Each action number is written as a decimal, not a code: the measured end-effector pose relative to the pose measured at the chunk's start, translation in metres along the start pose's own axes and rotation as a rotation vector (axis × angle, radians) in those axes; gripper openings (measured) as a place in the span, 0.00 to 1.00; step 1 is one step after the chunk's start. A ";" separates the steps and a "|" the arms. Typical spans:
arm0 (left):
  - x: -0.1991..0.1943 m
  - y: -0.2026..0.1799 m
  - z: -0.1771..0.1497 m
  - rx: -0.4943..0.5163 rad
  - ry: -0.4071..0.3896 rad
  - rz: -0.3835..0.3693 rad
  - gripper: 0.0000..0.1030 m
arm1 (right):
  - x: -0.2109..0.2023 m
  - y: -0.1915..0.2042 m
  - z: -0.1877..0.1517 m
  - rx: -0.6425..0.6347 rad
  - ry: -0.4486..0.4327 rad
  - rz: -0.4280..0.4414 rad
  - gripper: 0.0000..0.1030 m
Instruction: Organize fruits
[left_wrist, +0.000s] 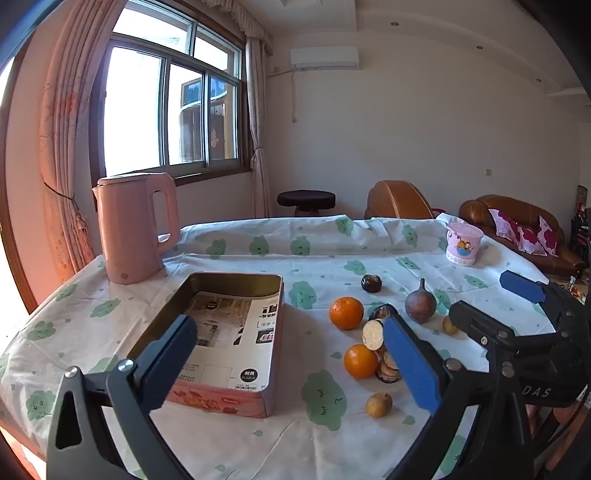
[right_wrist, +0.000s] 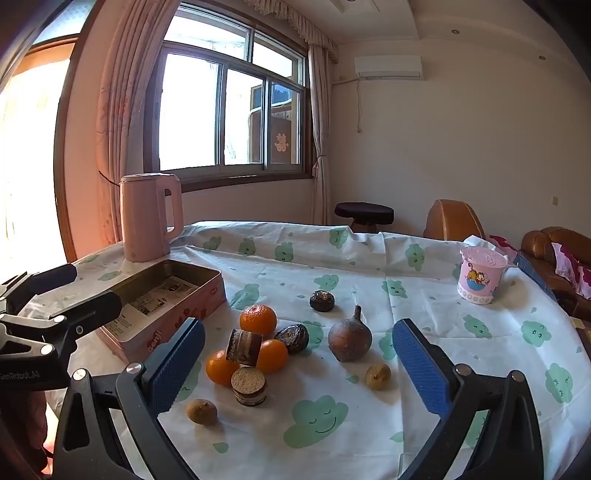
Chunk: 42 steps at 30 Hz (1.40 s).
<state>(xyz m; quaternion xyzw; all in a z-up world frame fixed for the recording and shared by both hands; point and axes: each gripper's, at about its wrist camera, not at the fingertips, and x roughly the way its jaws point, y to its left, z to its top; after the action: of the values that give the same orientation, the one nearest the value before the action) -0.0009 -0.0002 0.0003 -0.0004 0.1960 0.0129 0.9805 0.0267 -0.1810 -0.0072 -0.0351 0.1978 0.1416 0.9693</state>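
Observation:
A pink rectangular tin (left_wrist: 221, 397) (right_wrist: 173, 325) lies open on the table, with printed paper inside. Right of it sits a cluster of fruit: oranges (left_wrist: 346, 312) (right_wrist: 258, 319), a brown pear-shaped fruit (left_wrist: 420, 303) (right_wrist: 349, 339), dark round fruits (left_wrist: 371, 283) (right_wrist: 322, 300), cut brown pieces (right_wrist: 249, 386) and small yellowish fruits (left_wrist: 378, 404) (right_wrist: 201, 411). My left gripper (left_wrist: 291, 362) is open and empty above the tin's near corner. My right gripper (right_wrist: 299, 365) is open and empty above the fruit; it also shows in the left wrist view (left_wrist: 491, 310).
A pink kettle (left_wrist: 135, 229) (right_wrist: 149, 216) stands behind the tin at the table's far left. A pink cartoon cup (left_wrist: 463, 243) (right_wrist: 480, 275) stands at the far right. The tablecloth (right_wrist: 369, 258) is white with green clouds. Brown sofas and a stool lie beyond the table.

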 end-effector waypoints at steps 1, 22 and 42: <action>-0.001 0.000 0.000 0.001 -0.002 0.005 1.00 | 0.000 0.000 0.000 -0.001 -0.001 0.002 0.99; 0.004 0.000 -0.004 0.010 0.019 -0.015 1.00 | -0.001 -0.003 -0.003 0.016 -0.011 0.005 0.99; 0.004 0.001 -0.004 0.011 0.019 -0.014 1.00 | -0.001 0.001 -0.006 0.017 -0.008 0.014 0.99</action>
<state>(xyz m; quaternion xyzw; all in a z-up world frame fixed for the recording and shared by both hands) 0.0012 0.0007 -0.0051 0.0034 0.2054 0.0048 0.9787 0.0232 -0.1815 -0.0119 -0.0250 0.1952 0.1468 0.9694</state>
